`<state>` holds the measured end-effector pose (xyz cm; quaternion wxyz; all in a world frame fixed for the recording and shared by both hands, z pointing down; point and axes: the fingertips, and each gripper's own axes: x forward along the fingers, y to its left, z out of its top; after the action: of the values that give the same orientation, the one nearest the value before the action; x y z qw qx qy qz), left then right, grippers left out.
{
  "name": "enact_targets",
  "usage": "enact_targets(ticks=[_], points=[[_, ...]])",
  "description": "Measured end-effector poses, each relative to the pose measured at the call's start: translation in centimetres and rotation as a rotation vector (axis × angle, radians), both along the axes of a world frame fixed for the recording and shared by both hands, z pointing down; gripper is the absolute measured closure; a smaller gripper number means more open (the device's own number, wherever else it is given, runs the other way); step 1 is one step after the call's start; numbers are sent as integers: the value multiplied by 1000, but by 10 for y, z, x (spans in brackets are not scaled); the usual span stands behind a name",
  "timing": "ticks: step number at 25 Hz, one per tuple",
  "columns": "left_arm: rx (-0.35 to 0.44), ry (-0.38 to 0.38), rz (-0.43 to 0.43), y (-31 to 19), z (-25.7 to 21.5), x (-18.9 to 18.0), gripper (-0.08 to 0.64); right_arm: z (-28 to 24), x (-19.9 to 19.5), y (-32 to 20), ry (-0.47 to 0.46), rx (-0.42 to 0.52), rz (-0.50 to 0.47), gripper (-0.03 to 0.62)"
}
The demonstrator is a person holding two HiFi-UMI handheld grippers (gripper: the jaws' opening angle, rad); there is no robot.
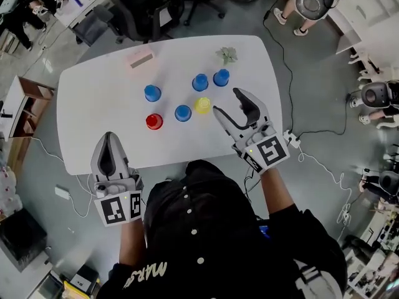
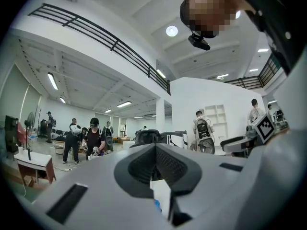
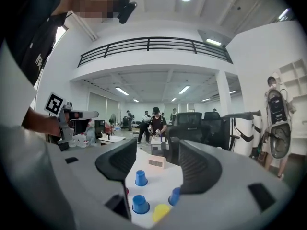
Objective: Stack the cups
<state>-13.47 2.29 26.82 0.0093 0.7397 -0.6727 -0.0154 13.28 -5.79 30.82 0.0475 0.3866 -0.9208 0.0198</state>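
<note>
Several cups stand upside down on the white table (image 1: 93, 104): a blue cup (image 1: 153, 93), a red cup (image 1: 154, 121), a second blue cup (image 1: 182, 113), a yellow cup (image 1: 202, 105) and two blue ones (image 1: 200, 82) (image 1: 221, 77) behind it. My right gripper (image 1: 226, 101) is open and empty over the table, just right of the yellow cup. Its own view shows the yellow cup (image 3: 160, 212) and blue cups (image 3: 140, 204) (image 3: 140, 178) below its open jaws. My left gripper (image 1: 110, 137) is shut and empty at the table's near edge, left of the cups.
A pink box (image 1: 141, 58) and a small green plant (image 1: 227, 55) sit at the table's far side. Office chairs (image 1: 149, 8) stand behind the table. Cables and a power strip (image 1: 292, 139) lie on the floor to the right. People stand further off.
</note>
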Motion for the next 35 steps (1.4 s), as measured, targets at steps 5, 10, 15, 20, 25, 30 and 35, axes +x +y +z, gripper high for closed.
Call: enact_targets(ticks=[5, 10, 15, 20, 25, 30, 35], points=[[-32, 2, -30, -2, 8, -10, 549, 25, -26, -10, 81, -48, -93, 330], [-58, 31, 8, -10, 20, -18, 549, 83, -65, 0, 178, -245, -269, 301], [-83, 45, 67, -28, 28, -17, 549, 152, -87, 7, 443, -315, -329, 282], [-117, 54, 84, -35, 38, -20, 549, 216, -103, 16, 657, -437, -397, 255], [-152, 60, 83, -38, 50, -27, 549, 259, -109, 7, 772, -505, -372, 272], [-177, 70, 71, -42, 59, -33, 549, 293, -111, 7, 911, -525, -387, 289], [-202, 73, 63, -41, 67, -38, 549, 313, -112, 8, 993, -540, -382, 339]])
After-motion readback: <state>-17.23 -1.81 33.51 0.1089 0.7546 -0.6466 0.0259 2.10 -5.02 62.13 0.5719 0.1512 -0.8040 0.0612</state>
